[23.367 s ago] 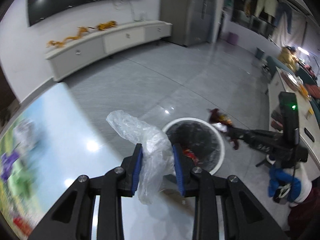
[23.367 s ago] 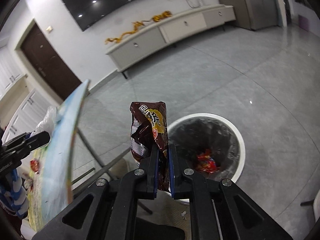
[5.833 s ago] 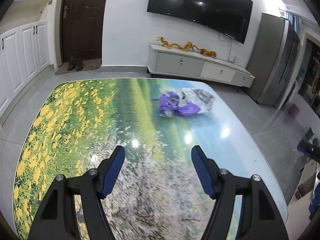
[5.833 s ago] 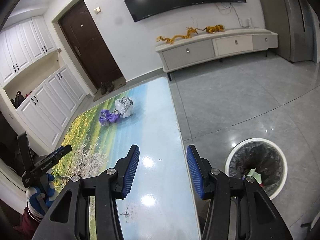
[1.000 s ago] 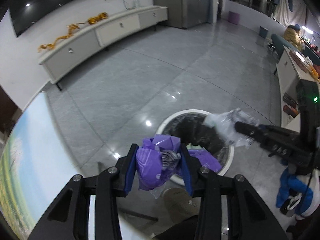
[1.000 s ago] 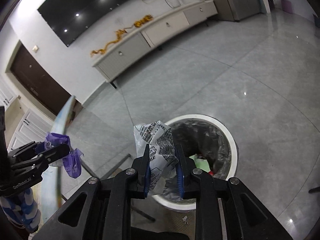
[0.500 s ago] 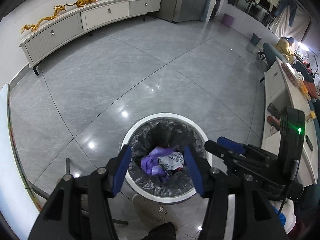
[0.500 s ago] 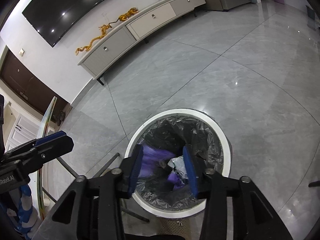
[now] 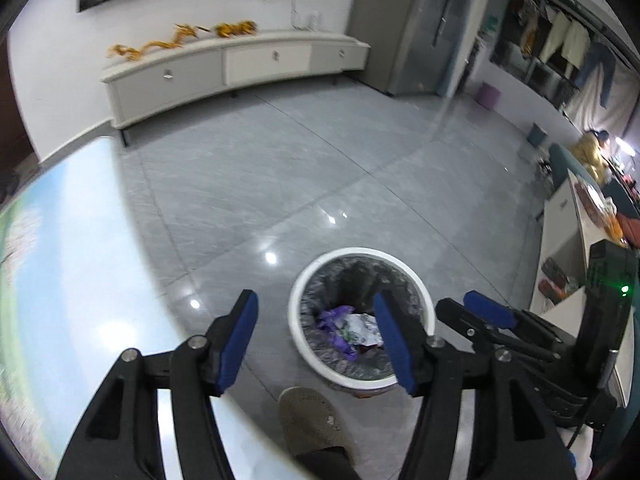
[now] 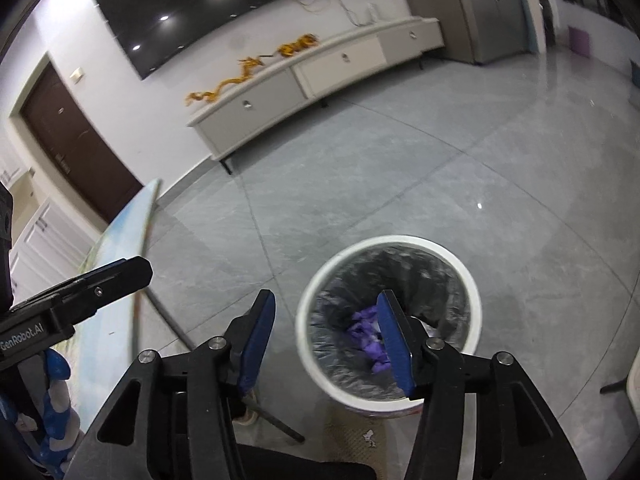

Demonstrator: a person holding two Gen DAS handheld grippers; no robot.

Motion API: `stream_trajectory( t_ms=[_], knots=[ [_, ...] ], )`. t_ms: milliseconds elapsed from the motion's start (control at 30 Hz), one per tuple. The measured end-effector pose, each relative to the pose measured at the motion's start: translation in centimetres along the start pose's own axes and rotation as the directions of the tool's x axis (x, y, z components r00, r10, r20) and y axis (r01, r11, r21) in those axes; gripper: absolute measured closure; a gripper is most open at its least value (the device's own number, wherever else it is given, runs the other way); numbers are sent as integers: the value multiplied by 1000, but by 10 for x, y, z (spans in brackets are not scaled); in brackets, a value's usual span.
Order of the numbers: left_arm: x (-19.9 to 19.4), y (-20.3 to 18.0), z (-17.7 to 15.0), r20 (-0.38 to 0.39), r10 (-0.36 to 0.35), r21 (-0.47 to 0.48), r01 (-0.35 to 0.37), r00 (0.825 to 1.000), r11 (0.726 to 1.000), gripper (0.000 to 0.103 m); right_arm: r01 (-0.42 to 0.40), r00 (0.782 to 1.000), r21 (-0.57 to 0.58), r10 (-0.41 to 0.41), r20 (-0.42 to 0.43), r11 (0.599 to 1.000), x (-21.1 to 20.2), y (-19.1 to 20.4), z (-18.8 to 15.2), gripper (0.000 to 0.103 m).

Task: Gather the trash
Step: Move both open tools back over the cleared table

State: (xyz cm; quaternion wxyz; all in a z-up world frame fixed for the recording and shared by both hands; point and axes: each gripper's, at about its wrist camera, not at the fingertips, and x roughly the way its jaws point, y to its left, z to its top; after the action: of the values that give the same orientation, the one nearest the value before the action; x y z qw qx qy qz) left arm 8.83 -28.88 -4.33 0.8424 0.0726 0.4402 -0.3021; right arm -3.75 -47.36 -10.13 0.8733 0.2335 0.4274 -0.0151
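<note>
A white round trash bin (image 9: 304, 292) with a black liner stands on the grey floor; it also shows in the right wrist view (image 10: 474, 284). Inside lie a purple wrapper (image 9: 334, 320) and a white-silver wrapper (image 9: 362, 326); the purple wrapper shows in the right wrist view too (image 10: 366, 330). My left gripper (image 9: 316, 340) is open and empty, above and left of the bin. My right gripper (image 10: 328, 338) is open and empty, above the bin's left rim. The right gripper also appears in the left wrist view (image 9: 486, 312), and the left gripper in the right wrist view (image 10: 120, 276).
The table with a landscape print (image 9: 60, 280) lies at the left, its edge close to the bin; its metal leg (image 10: 272, 416) shows below. A shoe (image 9: 308, 416) stands by the bin. A white TV cabinet (image 9: 240, 68) lines the far wall. A desk (image 9: 568, 232) is at the right.
Both grippers have pulled back and tilted up from over the bin, and the view has swung left so the table is in sight again. Both stay open and empty.
</note>
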Motion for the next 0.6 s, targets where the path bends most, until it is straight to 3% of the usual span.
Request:
stream_trajectory(
  t_ms=[233, 400, 500, 600],
  knots=[
    [-66, 41, -30, 107, 111, -89, -102, 988, 991, 37, -19, 999, -123, 24, 39, 992, -28, 67, -12, 36],
    [-111, 66, -56, 187, 197, -153, -169, 962, 974, 35, -20, 998, -207, 33, 62, 978, -45, 109, -24, 35],
    [-132, 78, -71, 218, 247, -175, -211, 944, 962, 33, -14, 996, -242, 35, 82, 970, -54, 128, -31, 24],
    [-148, 87, -85, 233, 275, -196, -232, 933, 953, 32, -20, 995, -266, 46, 92, 964, -60, 143, -37, 22]
  ],
)
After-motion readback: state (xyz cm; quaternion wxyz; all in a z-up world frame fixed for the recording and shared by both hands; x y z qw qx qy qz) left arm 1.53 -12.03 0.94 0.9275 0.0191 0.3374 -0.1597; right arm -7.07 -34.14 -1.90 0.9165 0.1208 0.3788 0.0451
